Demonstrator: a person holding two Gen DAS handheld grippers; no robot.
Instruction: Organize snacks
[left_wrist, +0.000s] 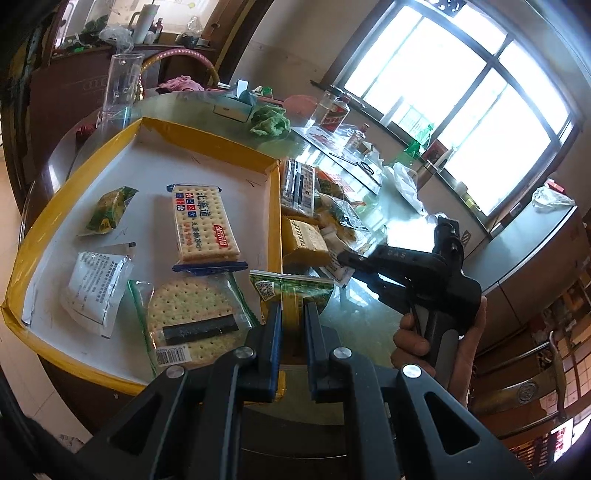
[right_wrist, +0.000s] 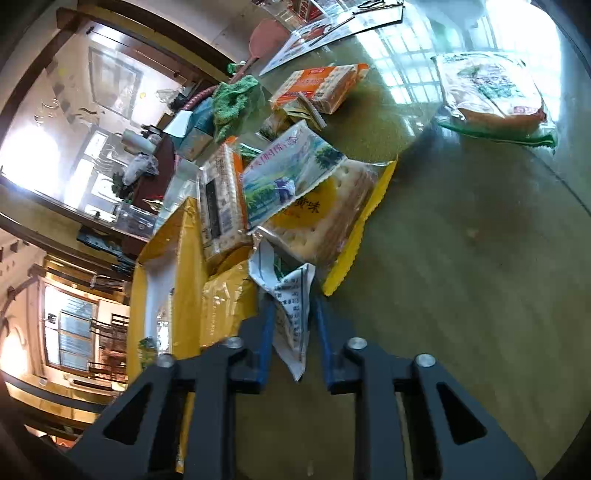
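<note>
black jaw arms fill the bottom of both wrist views. your left gripper (left_wrist: 291, 314) is clenched on a green and yellow snack packet (left_wrist: 291, 290), held at lower centre of the left view, right over the near corner of the yellow-walled box (left_wrist: 275, 206). your right gripper (right_wrist: 293, 314) has a white printed sachet (right_wrist: 291, 306) between its blue pads at lower centre of the right view; it looks pinched, though only by a crumpled edge.

risks, as a judgement: the sachet's hold is thin, so it could slide free if you swing it. it also touches the heap above it, so lifting may drag neighbours off the pile. the left packet straddles the box wall and could fall outside if let go now.

counts in the left view, inside the box: four items. one square cracker pack (left_wrist: 205, 225) at centre, one round cracker pack (left_wrist: 194, 321) below it, one white sachet (left_wrist: 98, 288) at lower left, one small green packet (left_wrist: 109, 210) at left.

counts in the right view, on the glass table (right_wrist: 461, 258): roughly six packs heaped at centre, overlapping so the number is unsure, plus one large bagged snack (right_wrist: 491, 92) alone at upper right.
</note>
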